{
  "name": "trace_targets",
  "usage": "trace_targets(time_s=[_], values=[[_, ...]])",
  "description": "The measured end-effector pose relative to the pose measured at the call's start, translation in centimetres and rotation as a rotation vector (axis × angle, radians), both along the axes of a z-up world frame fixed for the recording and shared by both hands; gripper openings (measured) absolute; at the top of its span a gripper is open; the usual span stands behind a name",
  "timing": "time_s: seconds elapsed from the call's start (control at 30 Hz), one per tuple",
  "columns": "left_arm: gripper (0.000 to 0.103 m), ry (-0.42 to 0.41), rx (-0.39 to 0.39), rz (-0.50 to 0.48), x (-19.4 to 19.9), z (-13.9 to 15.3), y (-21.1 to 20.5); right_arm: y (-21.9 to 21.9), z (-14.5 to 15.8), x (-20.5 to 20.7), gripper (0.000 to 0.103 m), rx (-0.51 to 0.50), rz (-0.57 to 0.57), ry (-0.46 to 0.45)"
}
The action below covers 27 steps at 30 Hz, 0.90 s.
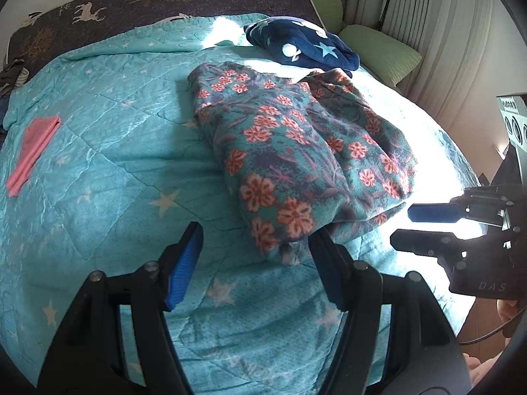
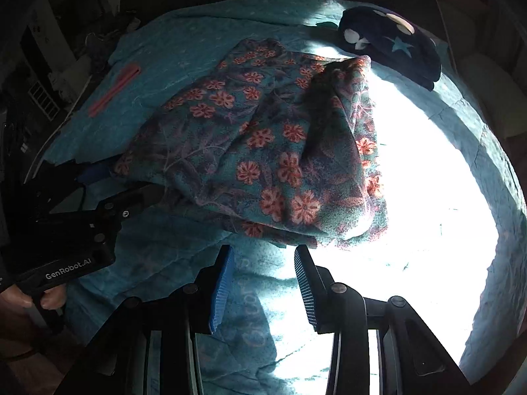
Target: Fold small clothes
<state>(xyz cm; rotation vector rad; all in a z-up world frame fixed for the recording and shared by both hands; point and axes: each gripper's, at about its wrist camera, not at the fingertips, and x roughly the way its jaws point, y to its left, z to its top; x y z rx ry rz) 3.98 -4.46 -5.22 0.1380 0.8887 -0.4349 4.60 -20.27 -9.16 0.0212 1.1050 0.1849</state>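
While the floral fleece garment (image 1: pixel 296 161) is lying bunched and partly doubled over in the middle of the teal star quilt (image 1: pixel 98 164), I am judging this as a regrasp between folds: neither of my tools is holding cloth.

My left gripper (image 1: pixel 255 263) is hovering with jaws apart at the garment's near corner, one finger just brushing the hem, nothing pinched. My right gripper (image 2: pixel 263 283) is standing off the near edge, jaws partly apart and empty, over bare quilt.

Next move, as I read it: each side is needing a fresh pinch on a near edge so the lumpy stack can be flattened or folded again.

Around: a navy star-print fleece (image 1: pixel 299 42) is waiting near the far edge, well apart; a folded pink cloth (image 1: pixel 33 151) is lying off to the left. Sun glare is washing out the right side, hiding the hem there.
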Motion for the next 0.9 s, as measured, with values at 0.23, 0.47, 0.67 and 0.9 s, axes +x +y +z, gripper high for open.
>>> trace_targets(time_s=[0.23, 0.47, 0.67, 0.9], values=[[0.067, 0.0, 0.005, 0.024, -0.1, 0.0, 0.5, 0.3, -0.2, -0.2, 0.039, 0.007, -0.058, -0.005], [0.067, 0.001, 0.005, 0.033, -0.2, 0.0, 0.7, 0.7, -0.5, -0.7, 0.039, 0.019, -0.04, -0.003], [0.067, 0.007, 0.018, 0.067, 0.1, -0.2, 1.2, -0.4, -0.3, -1.1, 0.039, 0.177, -0.054, 0.005], [0.067, 0.015, 0.011, 0.091, 0.4, -0.5, 1.7, -5.3, -1.2, -1.9, 0.039, 0.461, -0.154, 0.032]])
